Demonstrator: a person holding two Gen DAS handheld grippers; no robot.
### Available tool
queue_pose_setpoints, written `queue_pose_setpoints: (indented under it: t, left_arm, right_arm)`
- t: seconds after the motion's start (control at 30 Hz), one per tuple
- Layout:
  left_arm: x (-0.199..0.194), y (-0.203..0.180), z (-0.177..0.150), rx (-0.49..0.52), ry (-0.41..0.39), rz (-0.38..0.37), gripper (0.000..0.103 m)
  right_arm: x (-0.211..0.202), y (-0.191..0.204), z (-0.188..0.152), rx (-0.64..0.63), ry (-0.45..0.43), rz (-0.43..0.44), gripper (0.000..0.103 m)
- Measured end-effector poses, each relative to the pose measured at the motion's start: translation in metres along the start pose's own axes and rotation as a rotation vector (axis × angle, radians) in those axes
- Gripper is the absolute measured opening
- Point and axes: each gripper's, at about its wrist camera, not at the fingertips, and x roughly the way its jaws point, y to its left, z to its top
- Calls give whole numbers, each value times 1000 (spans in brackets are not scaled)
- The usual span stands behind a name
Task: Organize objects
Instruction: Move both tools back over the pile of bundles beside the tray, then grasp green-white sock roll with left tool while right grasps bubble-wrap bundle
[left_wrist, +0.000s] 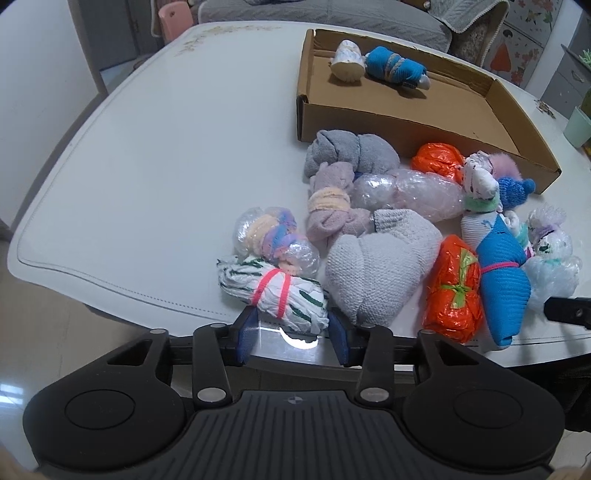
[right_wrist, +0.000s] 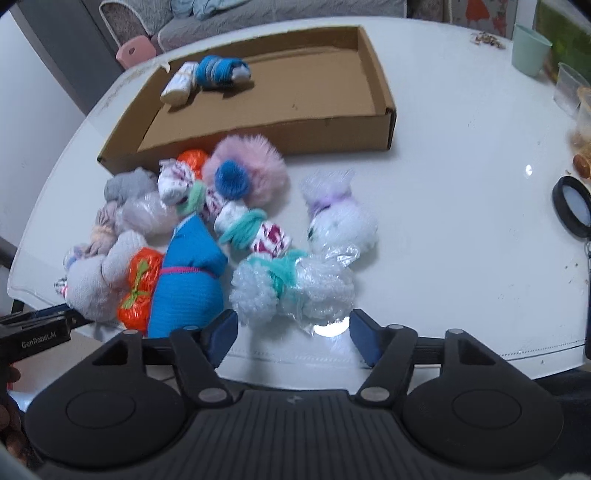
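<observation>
Picking up is the step: left gripper (left_wrist: 291, 334) jaws apart around the striped bundle (left_wrist: 275, 291), right gripper (right_wrist: 291, 338) jaws apart before the bubble-wrap bundle (right_wrist: 291, 288); next, close, then carry to the box (left_wrist: 487, 136) beyond

Home living room. White glossy counter (left_wrist: 129, 177) with rounded corners and a floral print at its far edge, like a household dining table. Grey quilted sofa (left_wrist: 332, 14) just beyond the counter's far edge, with a lace-trimmed throw (left_wrist: 469, 14) draped on it. Pink plastic stool (right_wrist: 135, 50) near the far left corner. Wall stickers with flowers and a figure in red (left_wrist: 517, 55) past the far right corner. Mint green cup (right_wrist: 530, 50), clear plastic cup (right_wrist: 570, 90) and magnifying glass (right_wrist: 572, 206) along the counter's right edge. Tiled floor (left_wrist: 44, 321) beyond the near left edge.
</observation>
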Motion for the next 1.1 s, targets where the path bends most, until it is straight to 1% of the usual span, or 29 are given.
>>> queue_pose_setpoints:
  t: [0.07,0.13,0.2,0.3,0.33,0.37,0.4,0.43,0.47,0.57,0.7,0.73,0.77,0.9,0.97,1.1]
  left_arm:
    - [0,2,0,0,-8,17,60]
    - [1,4,0,-7,-16,31,65]
    - [2,6,1,-15,-21,31,66]
    - [5,6,2,-21,-26,30,65]
    - [6,6,2,-22,-26,28,64]
    - [6,6,2,-17,-22,20,61]
    - [6,5,2,-8,-29,18,58]
    - [5,5,2,-2,-32,14,50]
    - [4,5,3,0,-34,12,45]
    - [4,6,3,-3,-35,6,45]
    - [2,1,4,24,-48,-5,43]
    - [1,1,5,25,-50,-8,33]
    - [1,2,5,24,-47,-10,27]
    - [-6,7,6,15,-63,-6,27]
    - [-3,8,6,10,-51,-13,27]
    - [-5,8,6,29,-61,-9,27]
  right_arm:
    - [2,0,1,1,1,-8,65]
    - [3,1,1,-7,-4,-11,65]
    - [6,2,2,-16,-5,-17,65]
    - [10,3,3,-23,0,-20,57]
    - [9,3,3,-23,-1,-20,48]
    - [9,2,4,-26,-3,-19,33]
    - [8,3,4,-29,-2,-19,29]
    - [8,2,4,-29,-4,-17,18]
    - [7,2,4,-27,-3,-14,15]
    - [7,2,5,-25,-6,-5,15]
    - [6,1,4,-26,-8,-6,14]
    - [6,2,4,-28,-9,-6,11]
    - [5,2,4,-32,-13,-6,11]
    - [-1,4,2,-50,-31,-3,10]
    - [0,4,2,-53,-26,0,10]
    - [0,6,2,-62,-32,1,10]
